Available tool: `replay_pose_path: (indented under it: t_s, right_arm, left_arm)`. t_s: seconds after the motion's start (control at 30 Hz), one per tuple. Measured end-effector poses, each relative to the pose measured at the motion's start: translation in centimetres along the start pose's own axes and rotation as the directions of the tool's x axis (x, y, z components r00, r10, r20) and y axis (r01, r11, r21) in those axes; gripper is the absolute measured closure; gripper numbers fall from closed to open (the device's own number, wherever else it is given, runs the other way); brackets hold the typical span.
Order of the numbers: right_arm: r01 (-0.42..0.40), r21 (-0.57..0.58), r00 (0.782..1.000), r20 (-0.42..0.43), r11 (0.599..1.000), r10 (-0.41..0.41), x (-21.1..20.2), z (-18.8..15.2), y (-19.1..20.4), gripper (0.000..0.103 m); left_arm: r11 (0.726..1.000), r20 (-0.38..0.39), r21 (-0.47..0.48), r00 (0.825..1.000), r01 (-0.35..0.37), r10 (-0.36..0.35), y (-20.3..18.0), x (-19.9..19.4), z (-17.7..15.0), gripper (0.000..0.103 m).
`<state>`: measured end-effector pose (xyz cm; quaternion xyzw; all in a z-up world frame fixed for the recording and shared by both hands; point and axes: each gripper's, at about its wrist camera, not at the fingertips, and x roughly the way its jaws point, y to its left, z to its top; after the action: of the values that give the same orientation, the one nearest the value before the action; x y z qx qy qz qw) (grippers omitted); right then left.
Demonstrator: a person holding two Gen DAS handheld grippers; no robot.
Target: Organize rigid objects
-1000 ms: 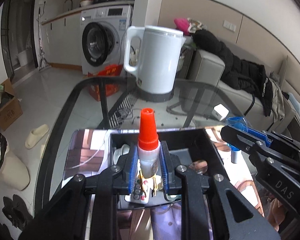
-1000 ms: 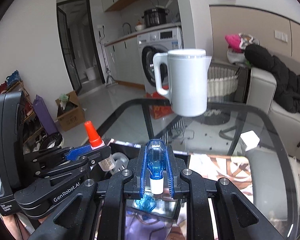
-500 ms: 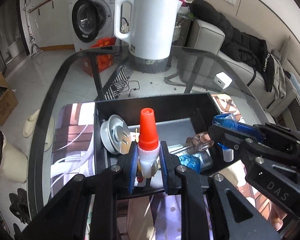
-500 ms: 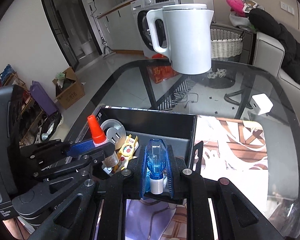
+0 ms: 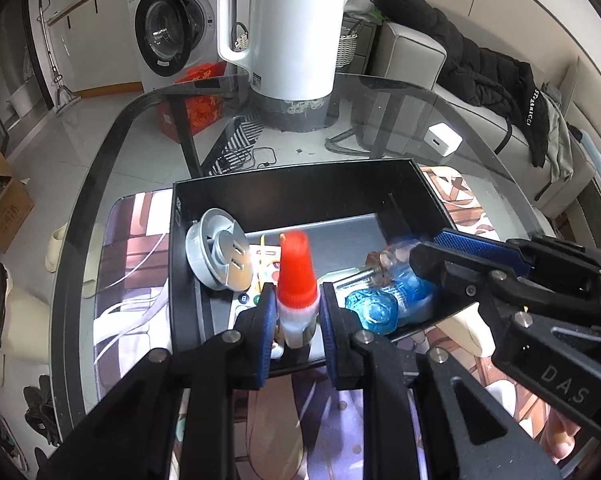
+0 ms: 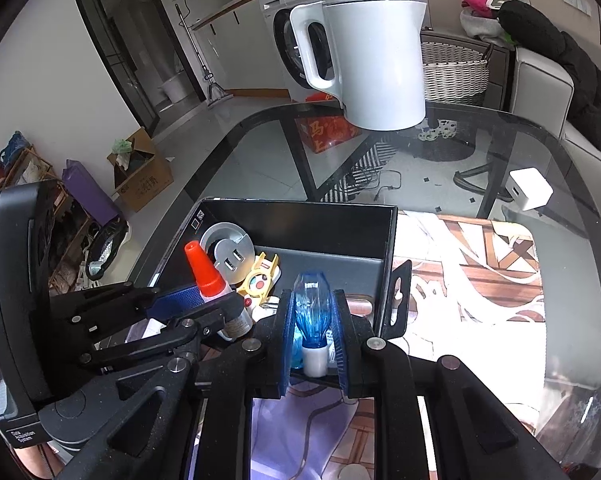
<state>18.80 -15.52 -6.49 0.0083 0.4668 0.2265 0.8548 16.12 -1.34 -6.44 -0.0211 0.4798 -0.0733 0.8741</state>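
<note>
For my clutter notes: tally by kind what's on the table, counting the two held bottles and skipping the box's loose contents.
Kettle: 1
Charger: 1
Box: 1
Mat: 1
Held bottles: 2, orange-capped bottle and blue bottle
Total: 6

both tongs point(image 5: 294, 314) point(image 6: 313, 330) lowered bottles into the black box point(image 5: 300, 184), now tilted further down
</note>
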Motion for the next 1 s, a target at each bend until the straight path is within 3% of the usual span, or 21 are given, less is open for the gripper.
replay_pose_path:
  t_s: [0.1,0.23,0.37,0.57,0.6,0.67,0.7,0.83,1.0]
  right_arm:
    - [-0.004,0.005,1.0,-0.006,1.0,0.004,-0.1,-0.2,0.0,0.081]
    - [-0.007,0.011,1.0,0.003,1.0,0.007,-0.5,-0.3,-0.1,0.071]
    - [-0.016,0.02,1.0,0.022,1.0,0.016,-1.5,-0.7,-0.2,0.057]
    - [-0.013,0.006,0.998,0.068,1.0,0.013,-3.6,-1.5,0.4,0.055]
    - [-0.016,0.006,0.997,0.078,1.0,0.015,-4.0,-1.7,0.4,0.054]
    - [-0.018,0.002,0.994,0.107,1.0,0.018,-5.1,-2.2,0.6,0.045]
    - [-0.014,0.001,0.992,0.121,1.0,0.014,-5.5,-2.4,0.8,0.043]
    - [0.003,-0.019,0.976,0.219,1.0,0.001,-7.7,-3.7,1.4,0.032]
    - [0.044,-0.016,0.932,0.361,0.999,-0.035,-10.2,-5.6,2.0,0.025]
  left_arm:
    - [1.0,0.01,-0.016,1.0,0.011,-0.011,0.4,-0.4,-0.1,0.077]
    - [1.0,0.052,-0.018,0.999,-0.013,0.014,0.5,-1.3,-0.3,0.055]
    - [0.999,0.086,-0.037,0.996,0.005,-0.002,0.8,-2.3,-0.6,0.053]
    - [0.999,0.158,-0.032,0.987,-0.033,0.038,0.7,-4.3,-1.3,0.047]
    - [0.999,0.176,-0.033,0.983,-0.039,0.044,0.7,-4.7,-1.5,0.044]
    - [0.998,0.214,-0.045,0.975,-0.044,0.053,0.9,-5.8,-2.0,0.024]
    - [0.997,0.24,-0.051,0.969,-0.049,0.06,0.9,-6.3,-2.3,0.021]
    - [0.998,0.323,-0.036,0.944,-0.06,0.068,1.0,-8.2,-3.2,0.02]
    - [0.998,0.395,-0.014,0.917,-0.057,0.058,1.1,-9.7,-4.8,0.02]
